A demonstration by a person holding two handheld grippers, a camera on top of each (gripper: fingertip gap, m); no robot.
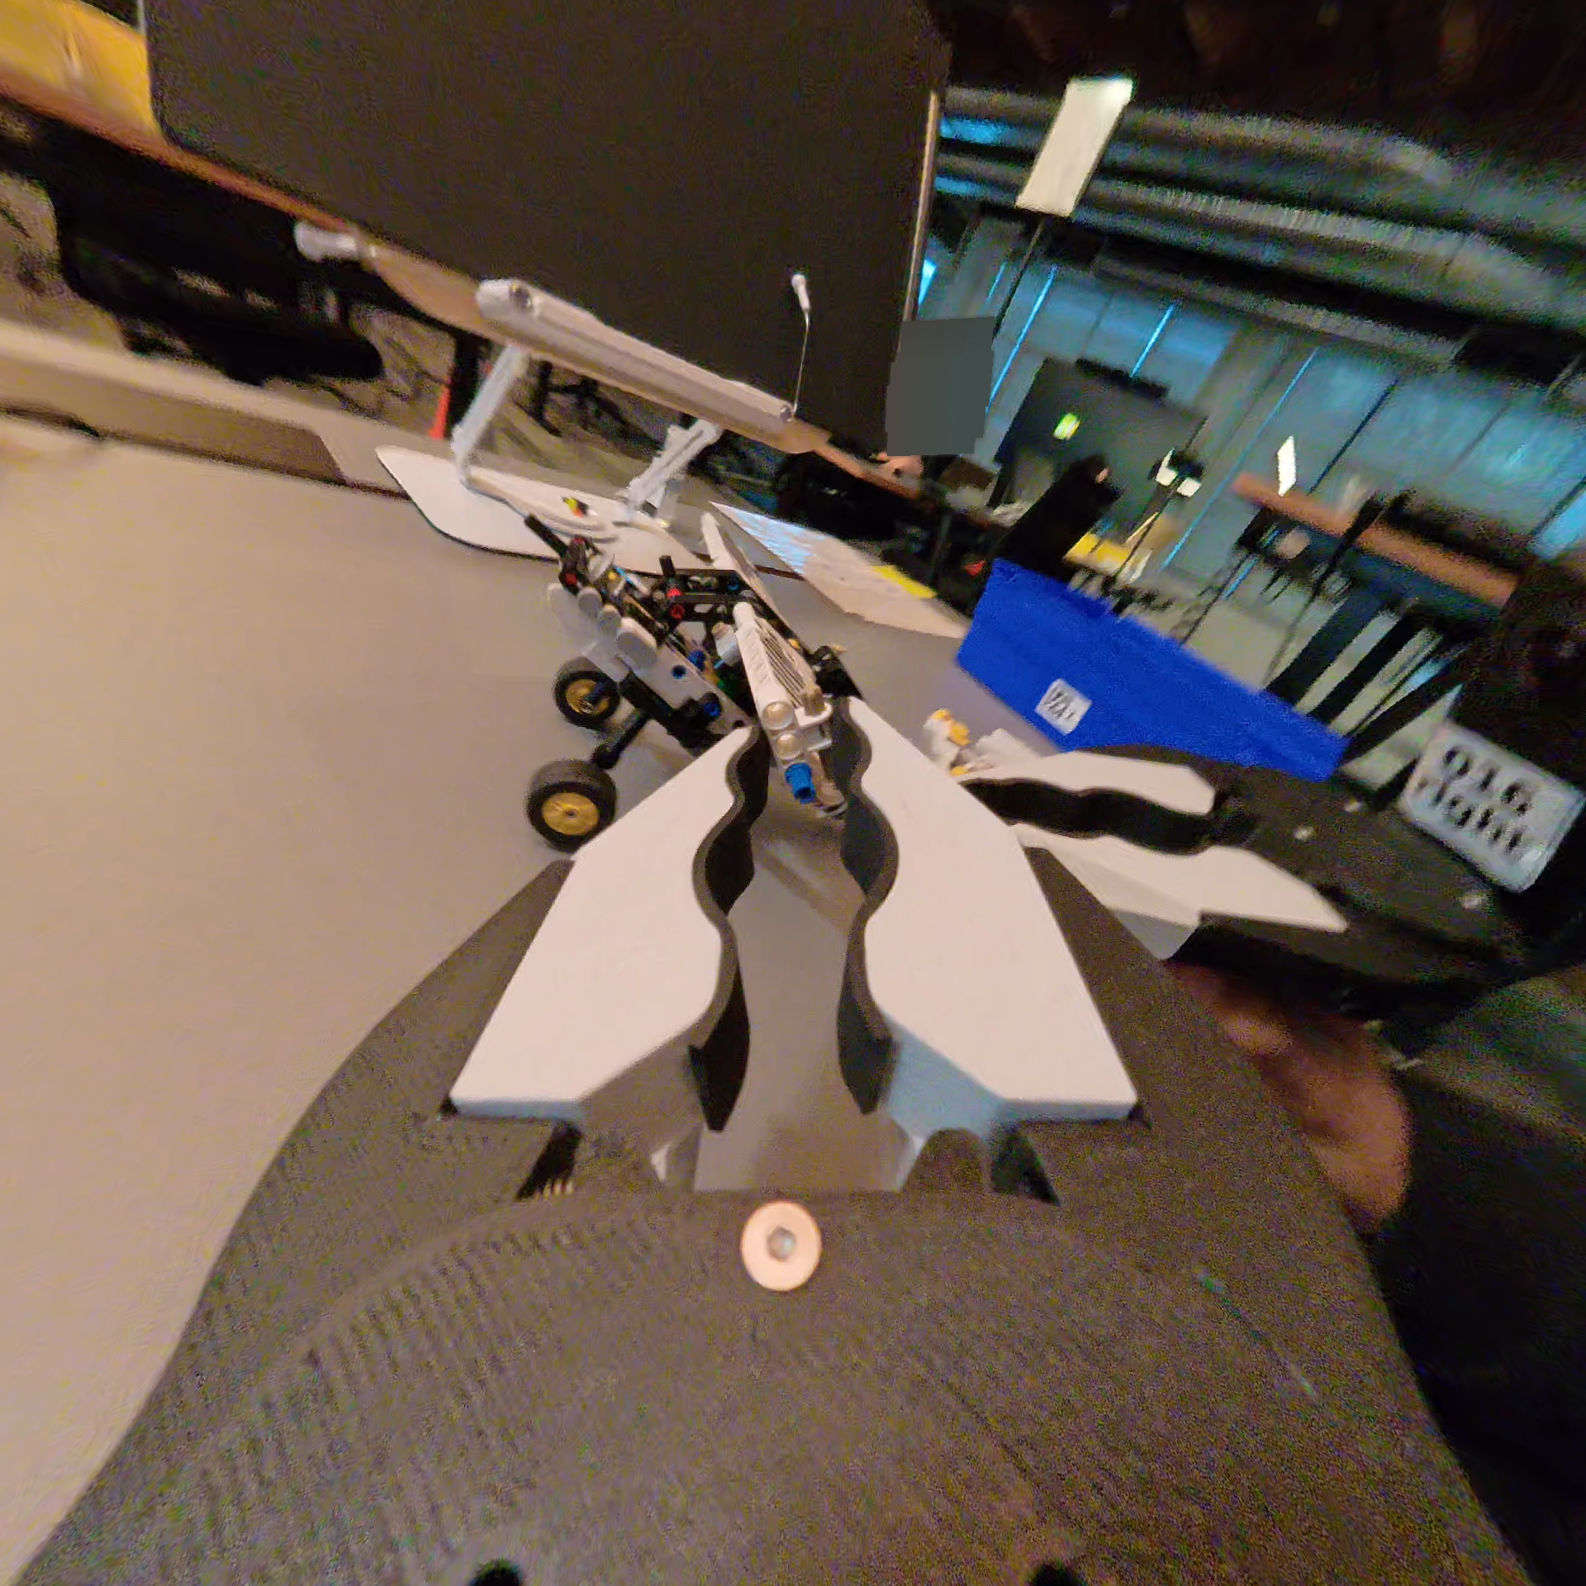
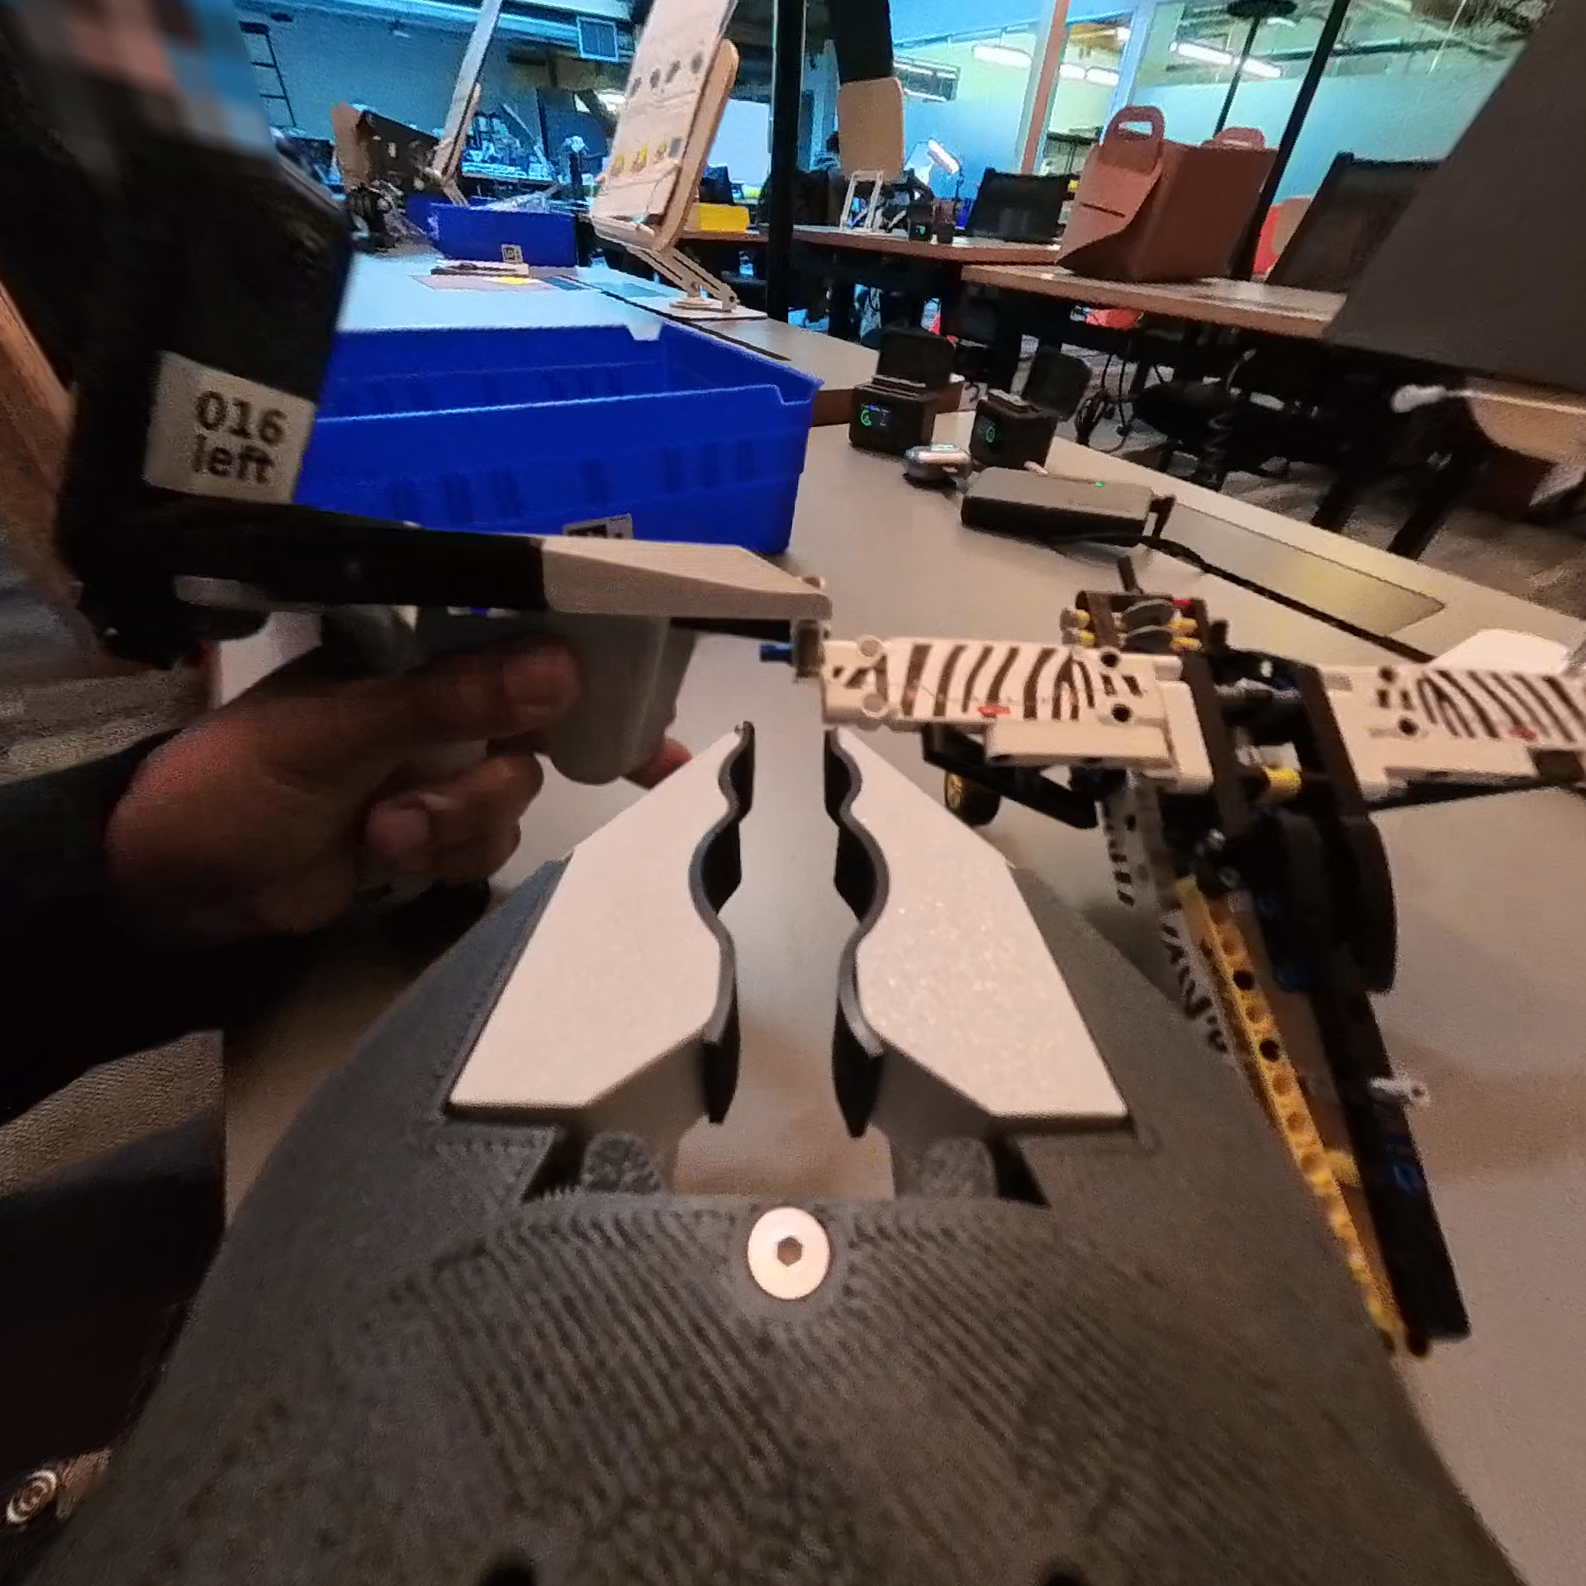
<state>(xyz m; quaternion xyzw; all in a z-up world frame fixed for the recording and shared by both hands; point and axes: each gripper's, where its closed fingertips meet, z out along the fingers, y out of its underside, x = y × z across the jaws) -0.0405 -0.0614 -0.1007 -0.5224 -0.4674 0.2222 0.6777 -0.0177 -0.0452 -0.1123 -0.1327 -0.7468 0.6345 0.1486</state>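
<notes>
The zebra-striped wing tip [image 2: 987, 687] of a brick-built model plane [image 1: 687, 652] is being gripped by the left hand-held gripper [image 1: 802, 764]; the right hand-held gripper [image 2: 788, 755] is being held narrowly open, empty, just beneath the tip.

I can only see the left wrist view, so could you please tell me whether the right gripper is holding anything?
Observer: No. The right wrist view shows the right gripper open, with only bare table between its fingers.
Operator: Thank you. How much of the wing does my left gripper have?
Observer: Only the very end. Seen from the side, the left gripper meets just the tip of the model plane's striped wing.
Operator: And what lies beyond the plane?
Observer: A flat black box with a cable lies on the table behind it.
</notes>
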